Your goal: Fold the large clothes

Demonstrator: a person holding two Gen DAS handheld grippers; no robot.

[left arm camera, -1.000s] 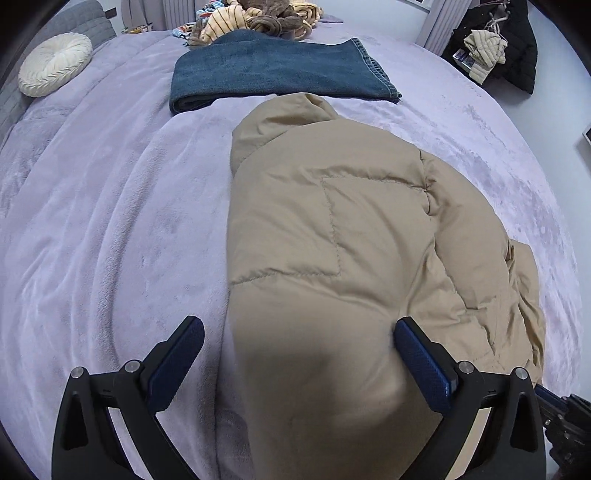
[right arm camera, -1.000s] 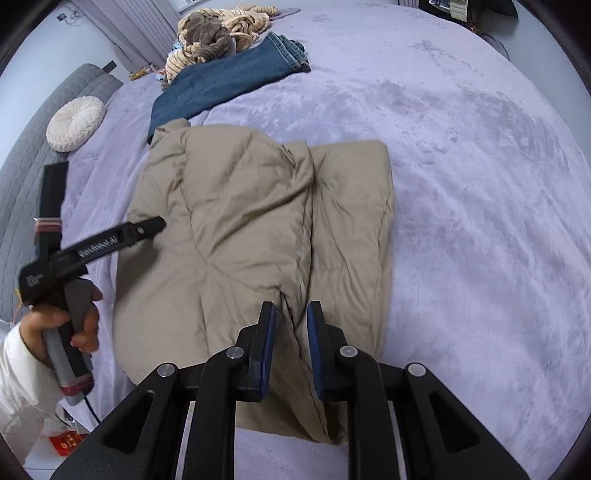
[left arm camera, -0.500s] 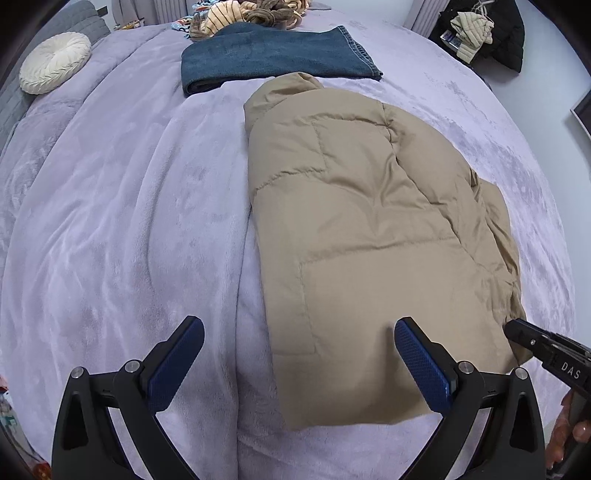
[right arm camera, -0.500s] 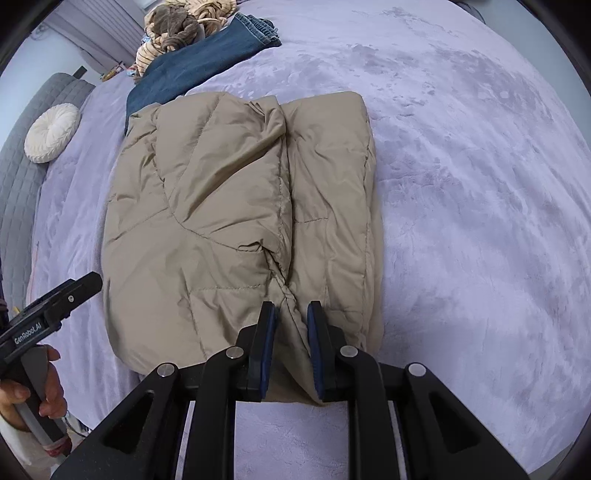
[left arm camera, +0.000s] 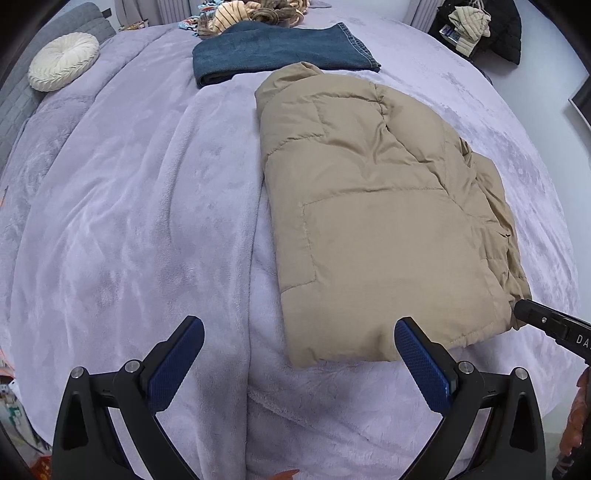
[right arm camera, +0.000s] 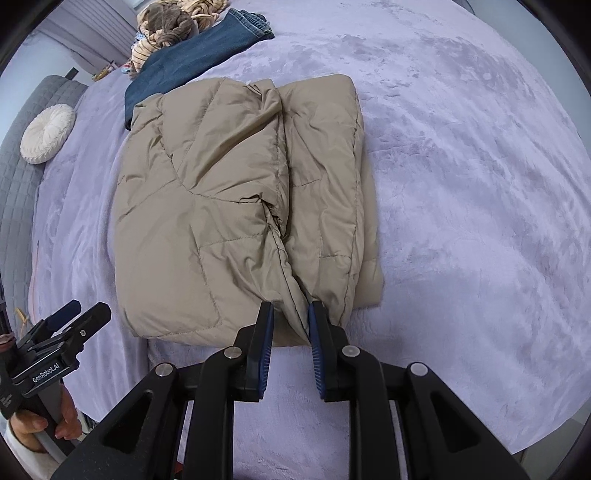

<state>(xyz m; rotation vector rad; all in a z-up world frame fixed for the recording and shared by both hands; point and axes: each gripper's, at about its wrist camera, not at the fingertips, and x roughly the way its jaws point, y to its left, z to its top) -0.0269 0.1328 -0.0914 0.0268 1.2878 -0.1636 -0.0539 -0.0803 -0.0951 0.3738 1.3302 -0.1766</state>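
Observation:
A tan puffer jacket (left arm camera: 369,221) lies folded lengthwise on the lilac bed blanket (left arm camera: 129,203), hood end toward the far side. My left gripper (left arm camera: 299,325) hangs open above the blanket beside the jacket's near left corner, with nothing between its fingers. In the right wrist view my right gripper (right arm camera: 290,310) is shut on a raised fold at the near hem of the jacket (right arm camera: 221,203). The left gripper (right arm camera: 88,310) shows at the lower left of that view, held by a hand. The right gripper's tip (left arm camera: 521,306) reaches the jacket's near right corner.
Folded blue jeans (left arm camera: 277,48) lie just beyond the jacket, with a pile of mixed clothes (left arm camera: 251,9) behind them. A round cream cushion (left arm camera: 62,61) sits at the far left by the grey headboard (right arm camera: 18,184). Dark clothing (left arm camera: 480,26) hangs off the bed's far right.
My left gripper has drawn back off the jacket toward the bed's near edge, still open. The jacket now lies flatter. My right gripper keeps hold of the near hem.

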